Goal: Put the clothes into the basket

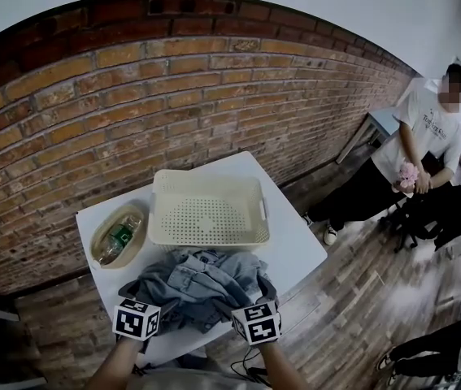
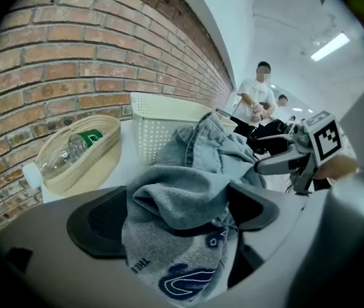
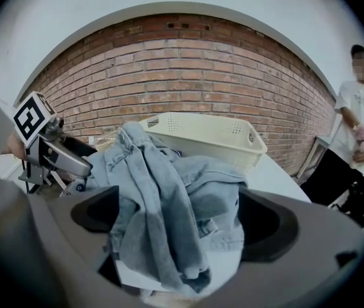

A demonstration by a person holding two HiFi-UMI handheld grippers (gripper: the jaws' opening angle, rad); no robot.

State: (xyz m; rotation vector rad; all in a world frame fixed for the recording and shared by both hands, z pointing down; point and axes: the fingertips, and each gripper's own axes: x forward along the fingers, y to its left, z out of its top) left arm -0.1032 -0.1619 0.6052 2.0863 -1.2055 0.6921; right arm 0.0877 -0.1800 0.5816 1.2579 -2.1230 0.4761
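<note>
We look down on a white table (image 1: 295, 250) by a brick wall (image 1: 173, 96), where a heap of clothes (image 1: 202, 287) lies on the near edge, just in front of the cream basket (image 1: 207, 210) and outside it. Our left gripper (image 2: 175, 210) has its jaws spread wide with a grey sweatshirt (image 2: 169, 249) lying loose between them, and our right gripper (image 3: 185, 220) is equally wide around a fold of a pale denim garment (image 3: 162, 191). Left of the basket, an oval woven tray (image 1: 100, 246) holds a plastic bottle (image 1: 119, 238).
</note>
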